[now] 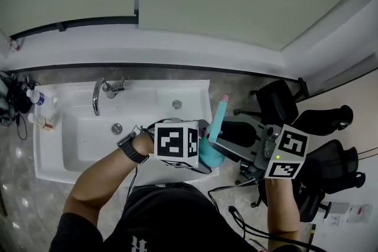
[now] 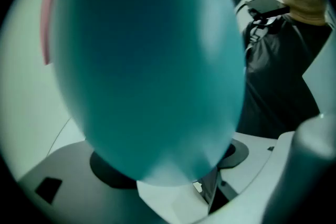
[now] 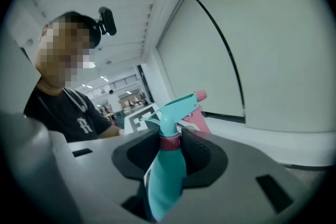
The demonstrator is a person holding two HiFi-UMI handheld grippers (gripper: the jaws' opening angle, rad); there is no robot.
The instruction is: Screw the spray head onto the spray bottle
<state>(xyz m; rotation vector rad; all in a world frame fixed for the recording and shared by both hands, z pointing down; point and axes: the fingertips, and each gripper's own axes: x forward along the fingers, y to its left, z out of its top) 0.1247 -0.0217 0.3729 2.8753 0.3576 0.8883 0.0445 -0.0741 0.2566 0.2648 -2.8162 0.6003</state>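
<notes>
The person stands at a white sink [image 1: 56,162] and holds the spray bottle [image 1: 208,151] in the air over its right front corner, between the two grippers. The left gripper [image 1: 199,157] comes in from the sink side with its marker cube [image 1: 176,143] facing up. In the left gripper view the teal body of the bottle fills most of the picture, and the dark pads [image 2: 107,171] sit against it low on both sides, so this tool is clamped on the bottle's body. The right gripper [image 3: 169,139] reaches in from the other side. In the right gripper view its two jaws are closed round the pink collar [image 3: 169,143] at the bottle's neck, one pad against each side of it. The spray head [image 3: 177,108] sits on top of the bottle just above that collar, with its pink nozzle [image 3: 200,96] aimed away from the person and a pink trigger [image 3: 192,119] beneath it. In the head view the spray head [image 1: 217,118] rises from the bottle tilted, toward the wall. The person wears a black shirt [image 1: 171,215] and a dark watch [image 1: 133,151] on the left wrist. A tap [image 1: 97,95] stands at the back of the sink, two small bottles [image 1: 36,96] stand by its left end, and black office chairs [image 1: 331,165] stand to the right.
</notes>
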